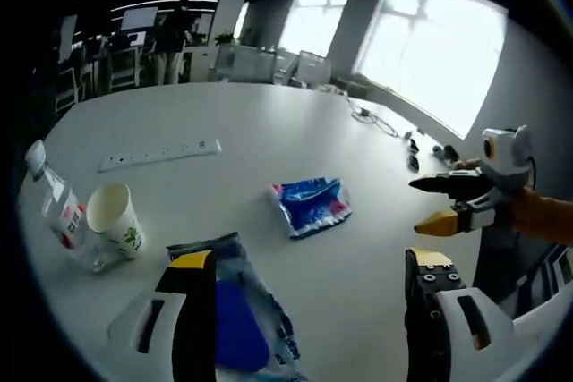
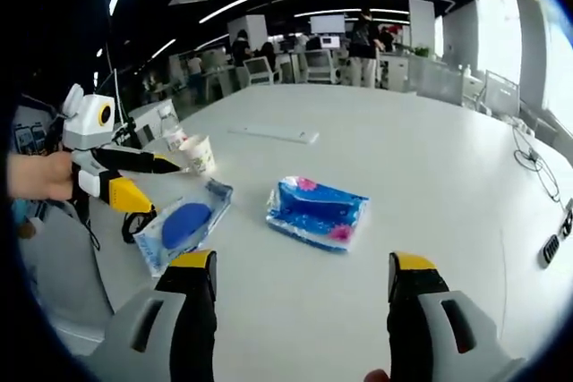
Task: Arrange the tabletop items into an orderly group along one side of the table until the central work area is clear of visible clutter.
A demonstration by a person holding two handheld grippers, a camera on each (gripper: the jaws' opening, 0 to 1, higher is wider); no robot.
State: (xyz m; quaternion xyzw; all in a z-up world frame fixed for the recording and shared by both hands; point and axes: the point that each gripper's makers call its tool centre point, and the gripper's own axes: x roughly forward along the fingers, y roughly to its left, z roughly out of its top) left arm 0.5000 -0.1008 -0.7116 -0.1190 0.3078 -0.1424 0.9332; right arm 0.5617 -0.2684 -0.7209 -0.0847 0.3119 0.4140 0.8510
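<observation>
White table [image 2: 430, 149] holds scattered clutter: with both grippers released, close the left gripper [image 1: 309, 279] squarely on the blue packet [image 1: 235, 324] at lower left before sliding it beside the paper cup [image 1: 115, 218].

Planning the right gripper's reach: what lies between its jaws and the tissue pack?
Bare table, in the right gripper view; the tissue pack lies just beyond.

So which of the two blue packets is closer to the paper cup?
The clear packet with the plain blue oval, lying just below the paper cup. The other packet, printed blue with pink flowers, sits farther out toward the table's middle.
</observation>
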